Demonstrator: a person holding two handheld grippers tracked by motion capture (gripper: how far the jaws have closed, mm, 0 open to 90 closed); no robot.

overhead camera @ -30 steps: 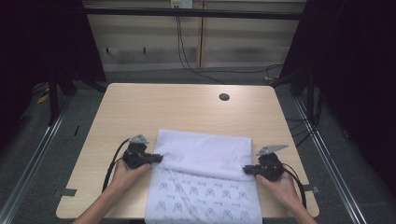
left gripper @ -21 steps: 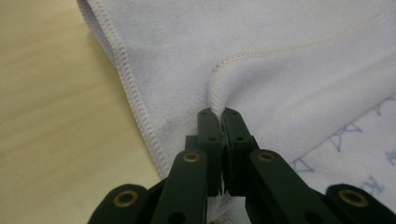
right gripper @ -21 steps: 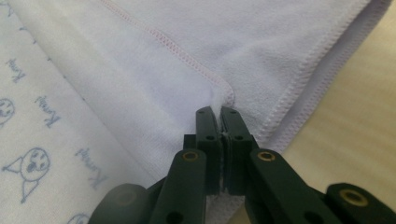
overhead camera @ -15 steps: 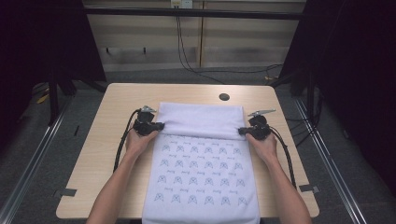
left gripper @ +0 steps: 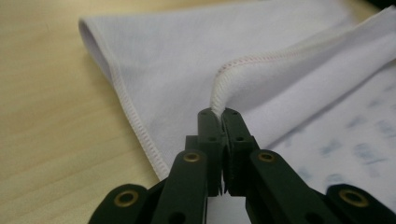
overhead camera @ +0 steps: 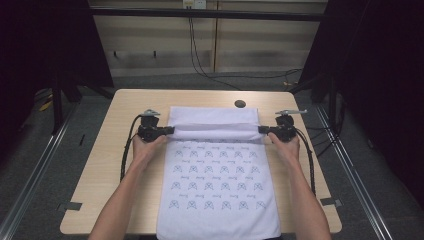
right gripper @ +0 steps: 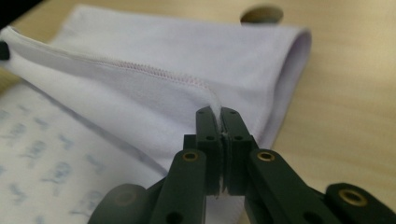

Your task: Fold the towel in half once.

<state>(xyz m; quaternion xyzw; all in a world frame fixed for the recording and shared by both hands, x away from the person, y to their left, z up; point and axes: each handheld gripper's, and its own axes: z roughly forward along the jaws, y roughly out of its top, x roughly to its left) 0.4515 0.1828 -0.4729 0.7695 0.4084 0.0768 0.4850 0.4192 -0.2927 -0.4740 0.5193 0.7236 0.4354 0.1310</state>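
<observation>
White cloth (overhead camera: 217, 190): one, patterned, spread on the wooden table (overhead camera: 100, 170), far part folded over.
Grippers: two.
Left gripper (overhead camera: 169, 130): clamped on the fold's left hem.
Right gripper (overhead camera: 262, 130): clamped on its right hem.

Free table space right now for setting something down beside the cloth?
Bare strips of table run along both long sides of the cloth, left beyond the left gripper and its cable, right beyond the right gripper. The far edge is bare except for the round hole. The middle and near edge are covered.
</observation>
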